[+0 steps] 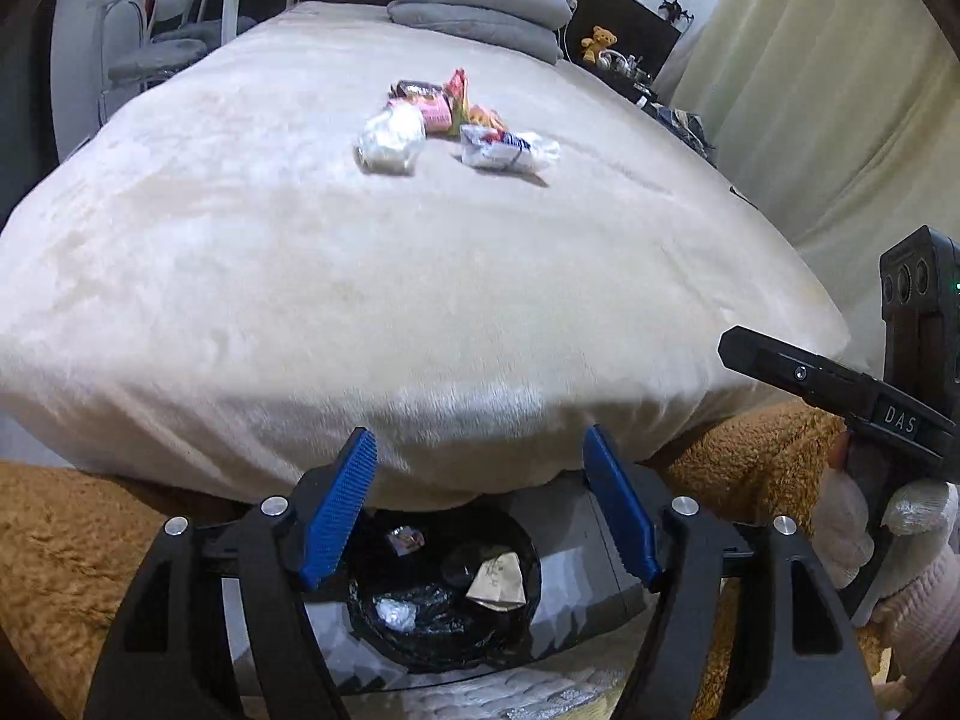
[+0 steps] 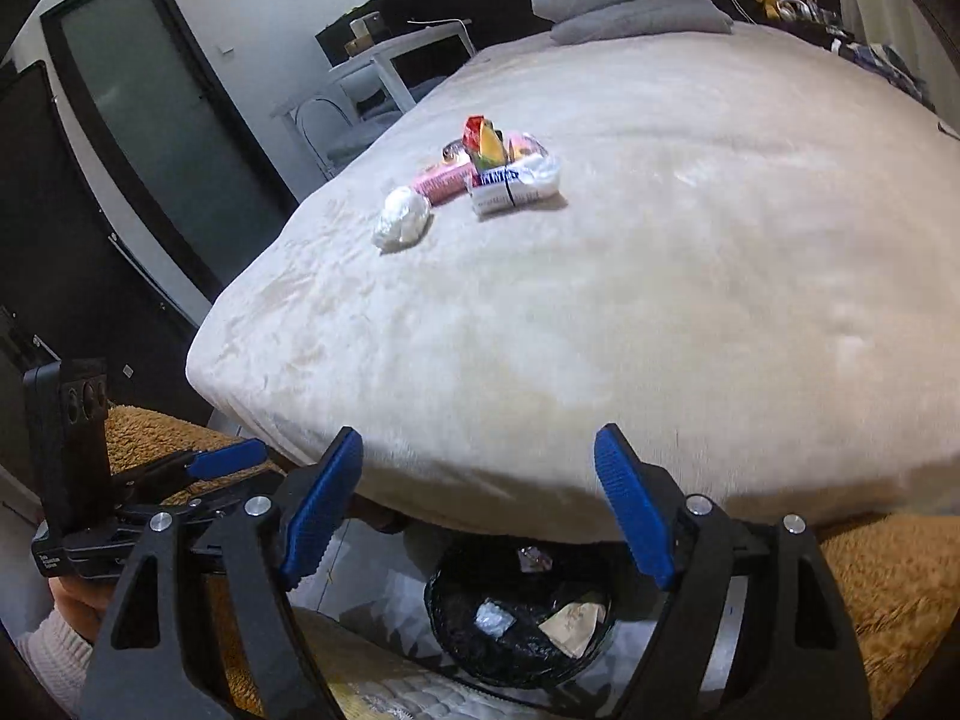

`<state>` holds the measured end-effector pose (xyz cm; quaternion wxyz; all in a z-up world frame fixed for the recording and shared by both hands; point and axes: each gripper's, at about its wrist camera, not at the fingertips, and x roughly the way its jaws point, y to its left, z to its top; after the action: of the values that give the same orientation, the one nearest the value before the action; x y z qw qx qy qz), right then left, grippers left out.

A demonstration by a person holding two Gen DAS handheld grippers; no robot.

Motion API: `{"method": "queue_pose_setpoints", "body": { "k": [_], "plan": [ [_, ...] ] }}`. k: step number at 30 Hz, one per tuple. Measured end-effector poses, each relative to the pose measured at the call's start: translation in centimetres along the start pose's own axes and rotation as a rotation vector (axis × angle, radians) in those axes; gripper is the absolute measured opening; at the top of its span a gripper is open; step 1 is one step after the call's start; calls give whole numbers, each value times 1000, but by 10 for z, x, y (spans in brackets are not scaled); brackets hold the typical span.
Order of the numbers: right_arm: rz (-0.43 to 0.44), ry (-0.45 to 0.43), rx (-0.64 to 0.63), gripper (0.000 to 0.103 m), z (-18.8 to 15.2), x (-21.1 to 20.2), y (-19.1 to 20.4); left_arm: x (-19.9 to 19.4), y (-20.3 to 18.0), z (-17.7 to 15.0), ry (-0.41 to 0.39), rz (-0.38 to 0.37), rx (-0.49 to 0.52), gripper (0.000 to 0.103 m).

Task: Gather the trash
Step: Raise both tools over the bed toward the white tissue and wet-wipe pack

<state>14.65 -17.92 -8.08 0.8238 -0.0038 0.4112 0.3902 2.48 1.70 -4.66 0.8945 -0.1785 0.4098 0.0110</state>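
Both grippers hang over the near edge of the bed [image 1: 300, 276], above a black-lined trash bin [image 1: 444, 648] standing on the floor at the bed's foot. The left gripper [image 1: 480, 498] has its blue-padded jaws spread with nothing between them, and the right gripper [image 2: 480, 504] likewise stands spread and empty; in the left wrist view the right gripper shows at the right edge, held by a hand in a white glove [image 1: 918, 510]. Inside the bin lie a crumpled clear wrapper [image 1: 396, 612], a tan paper scrap [image 1: 498, 582] and a small colourful wrapper [image 1: 407, 539]. The remaining trash sits in a loose cluster on the cream blanket, toward the far half of the bed and well apart from both grippers: a crumpled clear plastic bag [image 1: 390, 141] on the left of the cluster, a white wrapper with blue and red print [image 1: 507, 150] on its right, a pink packet [image 1: 429, 108] between and behind them, a red and yellow snack bag [image 1: 462, 93] standing up at the back, and a dark wrapper [image 1: 414, 86] farthest away. Two grey folded pillows [image 1: 480, 12] are stacked at the head of the bed, and a teddy bear [image 1: 598, 42] sits on a dark shelf beyond the far right corner. A shaggy brown rug [image 1: 72, 540] covers the floor beside the bin.
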Motion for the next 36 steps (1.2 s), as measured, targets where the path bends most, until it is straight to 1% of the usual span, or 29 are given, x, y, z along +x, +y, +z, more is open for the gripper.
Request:
{"method": "queue_pose_setpoints", "body": {
  "k": [3,4,6,8,10,14,18,22,28,36],
  "plan": [
    [-6,-11,-18,86,22,6,-2,-5,1,20,-24,14,31,71],
    [-9,-16,-24,88,30,8,-2,-5,3,28,-34,16,33,81],
    [-10,-28,-39,90,44,13,-4,-4,8,43,-48,5,24,92],
    [-20,-35,-61,90,57,19,-4,-2,11,58,-60,-2,25,94],
    [-26,-35,-75,95,70,28,-7,1,14,72,-72,6,37,97],
    [-21,-9,-64,96,94,51,-16,13,22,98,-94,2,55,97],
    [-31,13,-62,96,115,73,-22,24,34,121,-109,30,59,97],
    [-41,30,-81,96,134,96,-23,39,39,140,-81,17,65,97],
    [-45,72,-94,96,159,132,-25,61,50,165,-30,25,72,97],
    [-68,131,-114,96,176,177,-28,80,70,189,14,38,71,97]
  ]
}}
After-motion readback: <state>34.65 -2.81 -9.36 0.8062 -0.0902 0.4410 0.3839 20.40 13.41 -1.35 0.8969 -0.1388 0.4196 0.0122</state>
